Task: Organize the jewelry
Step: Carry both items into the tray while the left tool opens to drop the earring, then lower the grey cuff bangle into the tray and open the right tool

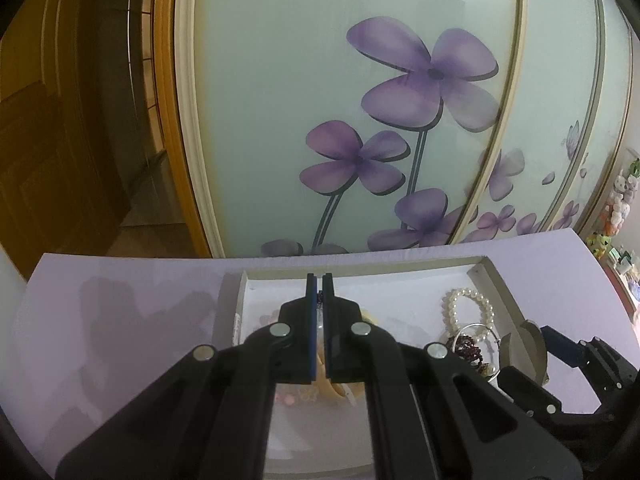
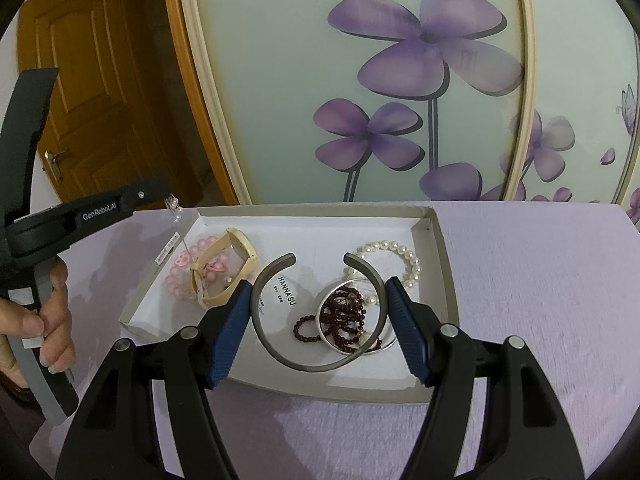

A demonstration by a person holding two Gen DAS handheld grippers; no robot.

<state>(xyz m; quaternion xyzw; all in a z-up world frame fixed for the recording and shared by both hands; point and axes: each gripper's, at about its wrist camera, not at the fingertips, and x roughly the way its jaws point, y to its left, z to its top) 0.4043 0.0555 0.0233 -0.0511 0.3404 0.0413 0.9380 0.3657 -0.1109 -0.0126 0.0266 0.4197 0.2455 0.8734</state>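
Left fingers [image 1: 319, 286]: pressed together on a small clear beaded piece [image 2: 173, 205]; it is too tiny to name and dangles from the tips above the box's left rim.
Right fingers [image 2: 320, 312]: set wide apart, blue pads against the two outer sides of a grey open cuff bangle [image 2: 267, 344], above the box.
Box [image 2: 434, 222]: shallow, white, on the lilac tabletop [image 2: 540, 280]; its near edge is cut by the right fingers.
Hidden: the left fingers cover the pink bead bracelet [image 2: 176, 280] and cream watch [image 2: 240, 246].
Between the right fingers: silver ring bangle [image 2: 322, 322], dark red beads [image 2: 344, 308].
Beyond them: pearl bracelet [image 2: 412, 264].
Left edge: a hand [image 2: 48, 316].
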